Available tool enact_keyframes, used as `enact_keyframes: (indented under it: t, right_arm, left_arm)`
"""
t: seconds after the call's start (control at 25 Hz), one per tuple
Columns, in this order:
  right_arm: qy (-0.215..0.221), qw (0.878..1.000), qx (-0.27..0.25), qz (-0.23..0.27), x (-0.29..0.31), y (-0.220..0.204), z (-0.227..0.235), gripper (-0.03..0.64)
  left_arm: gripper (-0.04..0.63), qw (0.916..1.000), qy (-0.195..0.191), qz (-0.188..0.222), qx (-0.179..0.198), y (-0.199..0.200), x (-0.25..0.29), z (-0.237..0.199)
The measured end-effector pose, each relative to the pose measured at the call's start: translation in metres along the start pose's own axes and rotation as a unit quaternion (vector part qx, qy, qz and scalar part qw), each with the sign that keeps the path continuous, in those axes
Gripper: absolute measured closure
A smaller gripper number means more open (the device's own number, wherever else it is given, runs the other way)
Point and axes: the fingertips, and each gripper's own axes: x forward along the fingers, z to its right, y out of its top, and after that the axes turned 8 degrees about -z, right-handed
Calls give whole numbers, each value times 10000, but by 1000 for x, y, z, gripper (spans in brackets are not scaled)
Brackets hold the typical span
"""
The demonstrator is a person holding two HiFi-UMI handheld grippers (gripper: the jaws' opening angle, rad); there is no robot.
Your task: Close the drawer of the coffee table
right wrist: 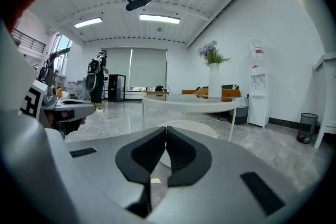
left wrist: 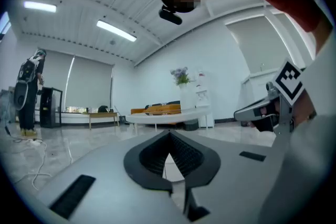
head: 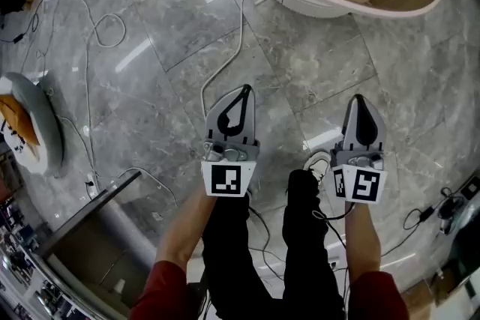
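The oval coffee table, a wooden top inside a white rim, lies at the top right of the head view, over a white base. No drawer front shows plainly. My left gripper and right gripper are held side by side above the marble floor, short of the table and touching nothing. Both point towards it. In the left gripper view the left gripper has its tips together with nothing between them. The right gripper is likewise shut and empty, and a white table stands ahead of it.
White cables loop over the floor on the left. A round tray with orange items sits at the left edge, and a grey metal box at the bottom left. A vase of flowers stands on the white table.
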Motion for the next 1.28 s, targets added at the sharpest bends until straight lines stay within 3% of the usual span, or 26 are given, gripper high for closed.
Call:
enact_keyframes:
  t: [0.16, 0.28, 0.48, 0.64, 0.8, 0.92, 1.12, 1.28]
  right_arm:
    - [-59, 9995, 269, -130, -40, 114, 4, 595]
    - [57, 9994, 304, -125, -60, 208, 8, 595]
    - [232, 9984, 456, -229, -134, 363, 20, 595]
    - [214, 9983, 507, 216, -187, 458, 25, 595]
    - [34, 9940, 578, 931, -221, 533, 33, 594]
    - [-243, 9904, 474, 1274, -242, 567, 44, 594]
    - [-546, 9861, 370, 1525, -260, 592, 53, 595]
    - [-719, 9840, 393, 1583, -273, 593, 60, 595]
  left_arm:
    - [586, 9993, 219, -106, -292, 116, -36, -31]
    - [585, 9982, 493, -164, -306, 218, -53, -60]
    - [586, 9903, 597, -1096, -613, 380, -98, -70]
    - [584, 9895, 567, -977, -901, 476, -129, -75]
    - [585, 9937, 592, -700, -647, 543, -147, -87]
    - [586, 9946, 817, -38, -646, 587, -153, -106]
    - [585, 9954, 764, 486, -325, 624, -155, -116]
    - [585, 9955, 686, 602, -254, 630, -155, -110]
